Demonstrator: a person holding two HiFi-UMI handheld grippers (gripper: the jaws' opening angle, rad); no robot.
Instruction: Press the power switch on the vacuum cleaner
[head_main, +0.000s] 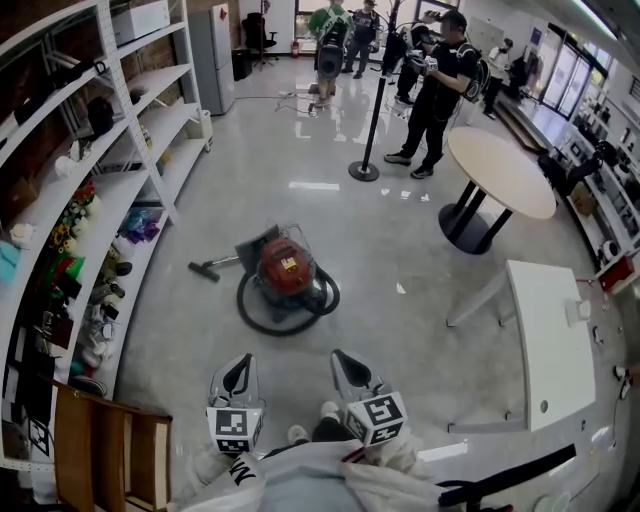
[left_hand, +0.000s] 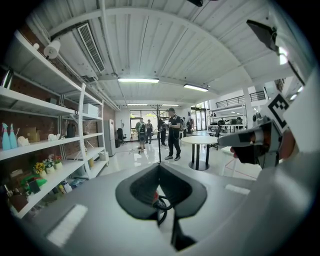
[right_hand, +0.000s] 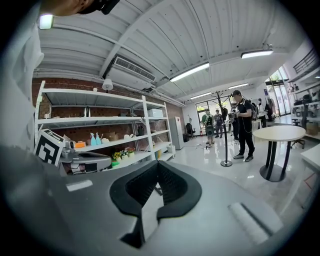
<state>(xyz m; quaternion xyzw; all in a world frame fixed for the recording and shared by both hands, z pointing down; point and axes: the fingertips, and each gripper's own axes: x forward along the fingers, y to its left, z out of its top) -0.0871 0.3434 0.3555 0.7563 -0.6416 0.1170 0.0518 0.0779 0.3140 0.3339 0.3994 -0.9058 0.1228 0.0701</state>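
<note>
Head view
- Vacuum cleaner (head_main: 287, 268): a red canister on the glossy grey floor (head_main: 330, 215), mid-scene and well beyond both grippers.
- Hose (head_main: 262, 318): a black loop that curls round the near side of the canister.
- Floor nozzle (head_main: 203, 269): lies just left of the canister.
- Left gripper (head_main: 240, 366): near edge, left of centre, pointing towards the vacuum cleaner, well apart from it.
- Right gripper (head_main: 346, 360): beside the left one, also well short of the canister.
- Shelving (head_main: 128, 150): white racks along the left, holding small items.
- Round table (head_main: 500, 170): far right.
- White table (head_main: 551, 342): near right.
- Person in black (head_main: 436, 88): stands far back, beside a black post (head_main: 368, 140).

Left gripper view
- Left gripper (left_hand: 159, 167): jaws together at the tips, with nothing clamped.
- Vacuum cleaner (left_hand: 155, 196): a sliver of red shows through the opening below the tips, with a bit of black hose (left_hand: 164, 204).
- Right gripper (left_hand: 256, 143): at the right edge.

Right gripper view
- Right gripper (right_hand: 157, 163): jaws meet at the tips and hold nothing; bare floor shows through the opening.
- Left gripper (right_hand: 84, 161): at the left, in front of the shelving (right_hand: 120, 132).
</note>
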